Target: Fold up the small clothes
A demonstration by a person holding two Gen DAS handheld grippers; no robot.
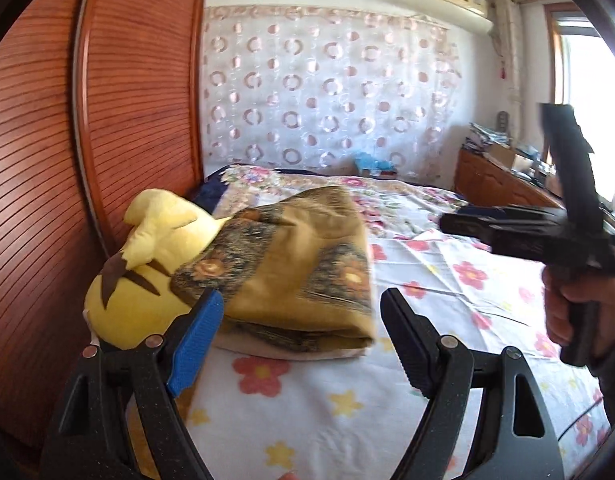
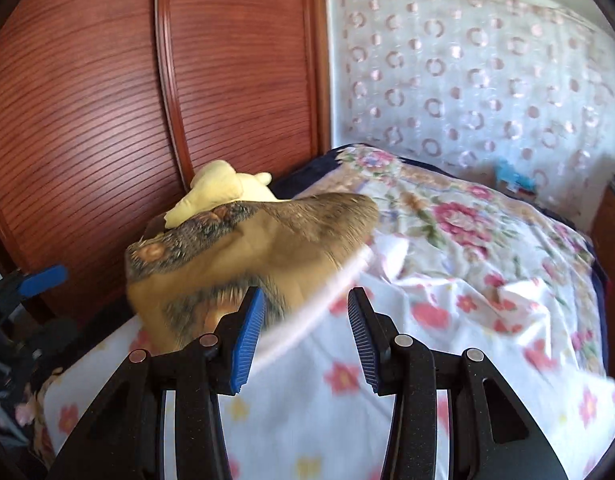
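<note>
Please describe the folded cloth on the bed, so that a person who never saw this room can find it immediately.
Start at the red-brown wooden wardrobe beside the bed. At its foot lies a yellow plush toy, and the folded cloth leans on that toy, lying on the flowered sheet. It is the only mustard-brown thing there, with dark bands and orange flowers.

Left gripper: black speckled plastic arms showing triangular cut-outs and round silver pivot pins; one ribbed blue pad, one ribbed black; right gripper: same black frame, silver pins, both pads showing ribbed blue; right hand gripping a black handle, dark sleeve edge showing
</note>
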